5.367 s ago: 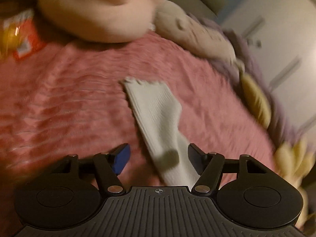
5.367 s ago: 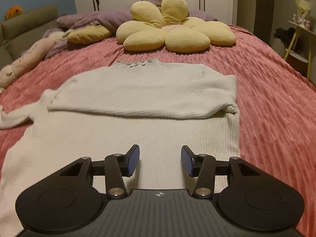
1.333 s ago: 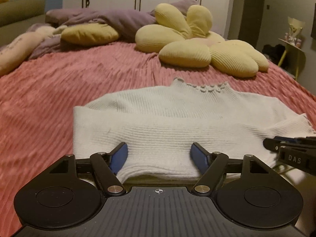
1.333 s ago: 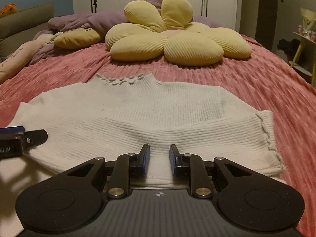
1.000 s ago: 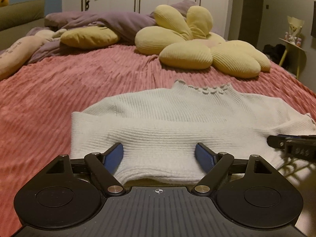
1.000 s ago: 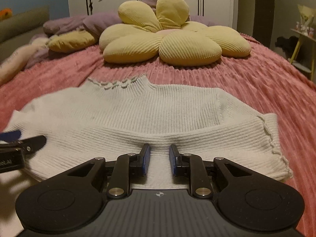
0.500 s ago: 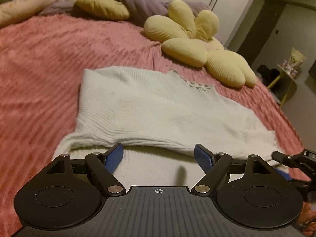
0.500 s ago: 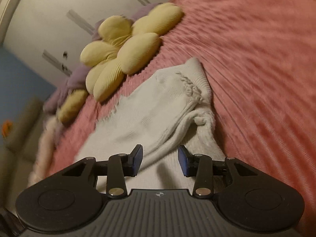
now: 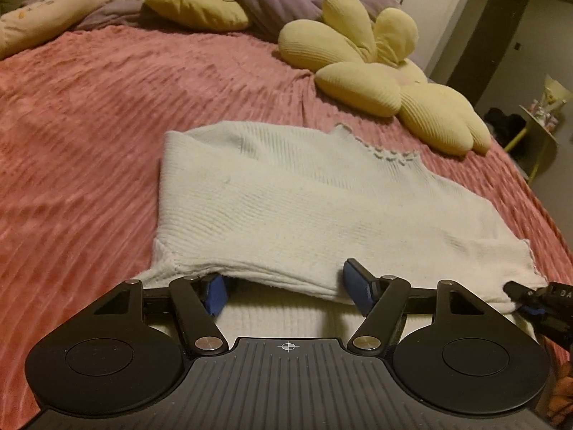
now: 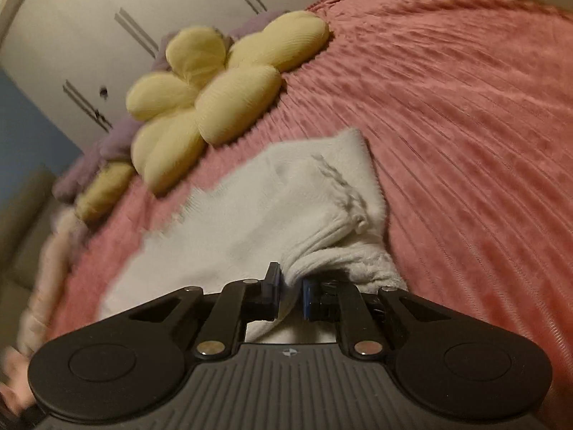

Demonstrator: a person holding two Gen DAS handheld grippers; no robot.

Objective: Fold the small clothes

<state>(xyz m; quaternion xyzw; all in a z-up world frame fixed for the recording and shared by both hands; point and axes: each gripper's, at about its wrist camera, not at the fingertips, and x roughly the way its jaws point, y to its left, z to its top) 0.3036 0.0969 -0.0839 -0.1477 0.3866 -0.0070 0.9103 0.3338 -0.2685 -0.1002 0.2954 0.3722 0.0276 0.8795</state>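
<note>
R gripper point(image 10: 289, 288): jaws pinched tight on bunched edge of the cream ribbed knit sweater point(image 9: 308, 211), fabric squeezed betw blue pads. L gripper point(image 9: 286, 292): jaws wide but closing, folded lower edge of sweater lying betw them, pads not pressing it. Sweater lies flat, sleeves folded in, on pink ribbed plush bedspread point(image 9: 89, 136). Yellow flower-shaped cushion point(image 9: 379, 75) beyond collar, apart from it. White wardrobe doors point(image 10: 118, 32) behind

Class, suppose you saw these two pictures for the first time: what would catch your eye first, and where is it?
The white knit sweater lies partly folded in the middle of the pink bedspread. The right gripper is shut on a bunched fold at its near edge. Beyond it, a yellow flower-shaped cushion lies near the head of the bed.
</note>
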